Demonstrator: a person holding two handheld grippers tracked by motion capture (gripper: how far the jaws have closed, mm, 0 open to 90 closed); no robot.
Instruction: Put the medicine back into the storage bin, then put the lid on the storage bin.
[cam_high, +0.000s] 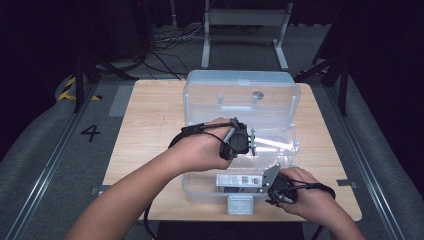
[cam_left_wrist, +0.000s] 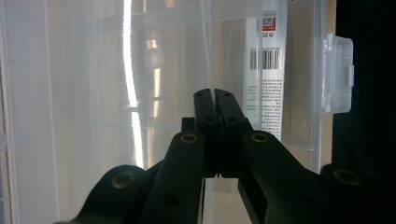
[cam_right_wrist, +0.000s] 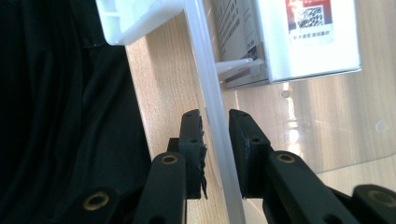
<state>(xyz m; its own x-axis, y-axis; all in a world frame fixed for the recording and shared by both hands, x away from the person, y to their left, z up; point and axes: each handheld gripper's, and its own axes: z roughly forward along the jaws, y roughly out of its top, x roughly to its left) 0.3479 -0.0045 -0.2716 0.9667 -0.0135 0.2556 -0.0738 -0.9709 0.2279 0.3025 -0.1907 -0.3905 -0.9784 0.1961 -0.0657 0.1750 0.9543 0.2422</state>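
A clear plastic storage box (cam_high: 197, 107) with a clear lid (cam_left_wrist: 84, 93) stands on the wooden table (cam_high: 150, 115). It carries a white barcode label (cam_high: 239, 180) near its front, and a front latch (cam_high: 240, 204) hangs over the table edge. My left gripper (cam_high: 248, 141) is over the middle of the box. In the left gripper view its jaws (cam_left_wrist: 214, 95) are pressed together on a thin clear edge of the lid. My right gripper (cam_high: 270, 182) is at the front right corner. Its jaws (cam_right_wrist: 215, 121) stand a little apart on either side of the clear rim (cam_right_wrist: 212, 93).
The box takes up most of the table's middle; bare wood lies to its left and right (cam_high: 325, 145). A metal stand (cam_high: 245, 20) and cables (cam_high: 165, 45) are on the floor beyond the table. Dark floor surrounds the table.
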